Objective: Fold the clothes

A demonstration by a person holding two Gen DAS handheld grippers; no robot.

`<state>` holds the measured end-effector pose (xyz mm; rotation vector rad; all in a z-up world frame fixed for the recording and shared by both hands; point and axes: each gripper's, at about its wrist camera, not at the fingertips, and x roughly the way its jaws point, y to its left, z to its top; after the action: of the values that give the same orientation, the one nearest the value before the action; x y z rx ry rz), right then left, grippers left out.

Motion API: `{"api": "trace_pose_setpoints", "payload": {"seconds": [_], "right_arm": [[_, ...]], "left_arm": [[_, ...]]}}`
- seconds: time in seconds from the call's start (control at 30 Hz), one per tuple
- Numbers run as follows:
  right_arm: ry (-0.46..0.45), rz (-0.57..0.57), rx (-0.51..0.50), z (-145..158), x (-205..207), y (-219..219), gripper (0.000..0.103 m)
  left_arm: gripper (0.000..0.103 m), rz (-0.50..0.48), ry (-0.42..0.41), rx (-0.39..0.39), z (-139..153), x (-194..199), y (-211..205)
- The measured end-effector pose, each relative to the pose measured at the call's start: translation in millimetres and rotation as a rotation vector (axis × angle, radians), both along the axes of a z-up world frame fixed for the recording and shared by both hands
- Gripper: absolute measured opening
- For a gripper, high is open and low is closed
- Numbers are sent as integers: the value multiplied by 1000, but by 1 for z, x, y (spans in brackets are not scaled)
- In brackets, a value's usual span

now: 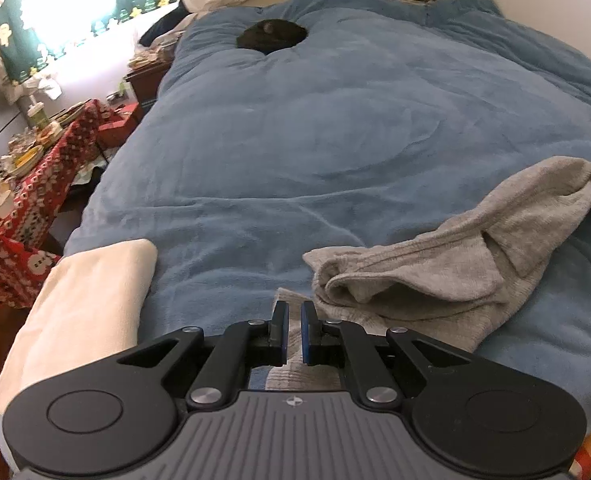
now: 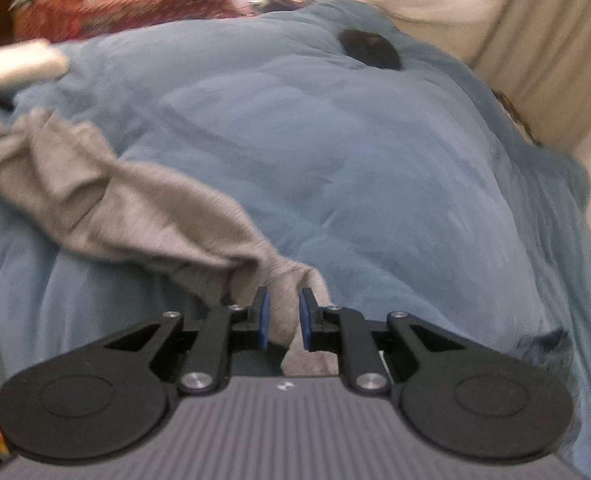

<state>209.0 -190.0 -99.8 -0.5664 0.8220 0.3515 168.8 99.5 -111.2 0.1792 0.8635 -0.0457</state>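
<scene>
Nearby, cream towel [image 1: 83, 300] flanks grey garment [image 1: 455, 264] on blue blanket [image 1: 335, 128].

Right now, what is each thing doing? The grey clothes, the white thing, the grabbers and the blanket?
Grey garment: crumpled, unfolded, stretched between both grippers.
White cloth: folded, lying at the bed's edge.
Blanket: spread over the bed, rumpled.
Dark lump: resting on the blanket near the pillows; too small to identify.
Left gripper: shut on the garment's edge.
Right gripper: shut on the garment's end.
</scene>
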Motion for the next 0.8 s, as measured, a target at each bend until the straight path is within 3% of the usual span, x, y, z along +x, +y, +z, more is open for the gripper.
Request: {"api": "trace_pose_setpoints", "payload": {"seconds": [0.17, 0.23, 0.3, 0.33, 0.43, 0.53, 0.6, 0.7, 0.73, 0.8], "right_arm": [[-40, 75, -51, -11, -4, 20, 15], [-55, 94, -95, -14, 1, 26, 15], [-56, 108, -137, -16, 4, 28, 15], [-56, 111, -150, -16, 6, 28, 16], [-72, 117, -183, -17, 5, 27, 30], [-79, 112, -190, -14, 5, 25, 38], [-68, 120, -200, -13, 6, 23, 51], [-69, 163, -231, -14, 5, 21, 53], [-50, 181, -212, -11, 5, 20, 54], [-34, 216, -130, -2, 5, 14, 70]], "left_arm": [[12, -107, -4, -18, 1, 0, 0], [28, -148, -13, 8, 1, 0, 0], [38, -190, -22, 33, 0, 1, -1], [38, -209, -28, 48, 0, 1, -1], [38, -236, -50, 128, -3, 3, -5], [39, -321, -50, 147, -6, 7, -4], [40, -363, -46, 155, -6, 9, -3], [38, -424, -41, 170, -6, 11, -1], [38, -428, -53, 192, -4, 12, 0], [38, -432, -63, 222, 3, 17, 6]]}}
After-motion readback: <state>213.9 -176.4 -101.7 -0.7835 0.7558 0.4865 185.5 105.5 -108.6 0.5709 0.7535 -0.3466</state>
